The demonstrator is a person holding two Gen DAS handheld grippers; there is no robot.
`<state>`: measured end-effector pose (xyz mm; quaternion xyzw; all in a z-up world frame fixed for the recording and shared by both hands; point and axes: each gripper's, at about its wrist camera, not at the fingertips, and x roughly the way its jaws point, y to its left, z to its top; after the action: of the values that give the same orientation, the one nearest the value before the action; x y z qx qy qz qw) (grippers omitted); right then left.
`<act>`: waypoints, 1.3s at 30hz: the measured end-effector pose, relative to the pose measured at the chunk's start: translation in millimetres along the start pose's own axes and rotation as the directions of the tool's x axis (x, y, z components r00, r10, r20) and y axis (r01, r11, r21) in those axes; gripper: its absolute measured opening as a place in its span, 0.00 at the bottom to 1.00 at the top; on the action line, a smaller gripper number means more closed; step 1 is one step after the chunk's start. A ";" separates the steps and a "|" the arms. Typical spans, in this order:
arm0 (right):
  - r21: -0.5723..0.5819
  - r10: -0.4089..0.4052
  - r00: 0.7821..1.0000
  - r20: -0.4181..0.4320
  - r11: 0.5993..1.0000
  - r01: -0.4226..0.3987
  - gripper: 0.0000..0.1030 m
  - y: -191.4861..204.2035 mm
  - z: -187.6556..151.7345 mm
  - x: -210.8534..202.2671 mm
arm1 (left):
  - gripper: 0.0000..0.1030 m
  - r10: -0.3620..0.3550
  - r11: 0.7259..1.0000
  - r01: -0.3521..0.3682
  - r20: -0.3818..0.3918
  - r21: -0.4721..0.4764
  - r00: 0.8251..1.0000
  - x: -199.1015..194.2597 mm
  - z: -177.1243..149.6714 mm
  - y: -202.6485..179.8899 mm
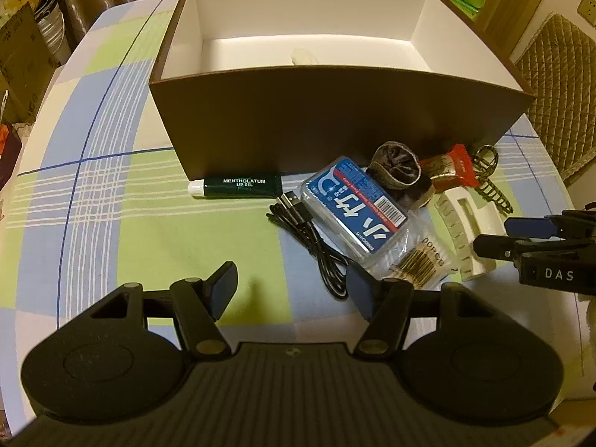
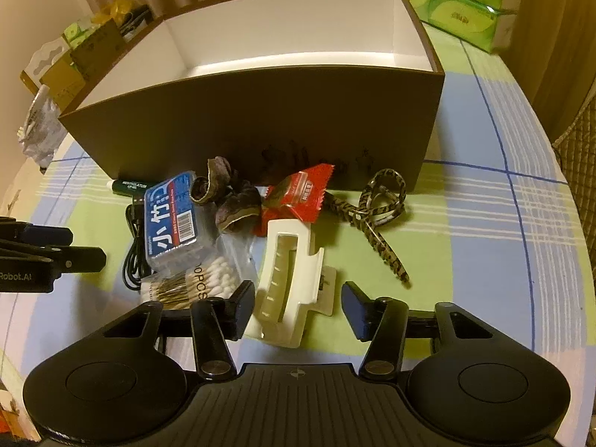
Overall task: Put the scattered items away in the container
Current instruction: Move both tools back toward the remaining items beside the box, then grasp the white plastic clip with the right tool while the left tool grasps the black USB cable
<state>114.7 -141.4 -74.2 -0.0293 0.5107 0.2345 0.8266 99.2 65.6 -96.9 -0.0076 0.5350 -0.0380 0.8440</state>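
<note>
An open brown box (image 1: 335, 119) with white inner walls stands at the back; a small pale item (image 1: 303, 56) lies inside. In front lie a green lip gel tube (image 1: 238, 185), black cable (image 1: 309, 234), blue-labelled clear case (image 1: 357, 208), cotton swab bag (image 1: 417, 264), dark scrunchie (image 2: 231, 197), red packet (image 2: 298, 193) and leopard hair clip (image 2: 376, 216). My left gripper (image 1: 290, 283) hovers open over bare cloth beside the cable. My right gripper (image 2: 298, 298) is open around the white hair claw (image 2: 287, 260); the left finger is near its edge, and a gap shows on the right.
A checked cloth (image 1: 111, 205) covers the round table, with bare cloth to the left of the lip gel. Green tissue packs (image 2: 465, 7) stand behind the box at the right. A quilted chair (image 1: 558, 74) is at the right edge, and cardboard boxes (image 2: 74, 63) sit beyond the left.
</note>
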 end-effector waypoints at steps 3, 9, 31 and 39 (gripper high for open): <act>0.006 0.002 1.000 -0.005 1.000 -0.002 0.45 0.0 1.9 5.3 | 0.58 -0.002 1.000 0.002 -0.007 -0.001 1.000 3.9 0.9 1.2; 0.000 -0.010 1.000 -0.004 1.000 0.010 0.38 3.8 5.3 15.3 | 0.58 -0.006 1.000 0.006 -0.012 -0.001 1.000 9.3 2.7 2.6; 0.010 -0.038 0.999 -0.039 0.999 0.038 0.37 -9.3 -9.5 1.2 | 0.40 -0.047 0.997 0.046 -0.007 -0.067 0.999 36.0 14.3 6.7; 0.005 -0.040 0.998 -0.041 0.999 0.040 0.37 -9.6 -10.1 -0.2 | 0.28 -0.057 0.996 0.055 -0.029 -0.067 0.998 51.8 15.7 5.6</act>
<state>110.3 -153.0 -80.7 -0.0419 0.5276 0.2158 0.8205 135.7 67.0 -137.3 -0.0499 0.5484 -0.0443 0.8336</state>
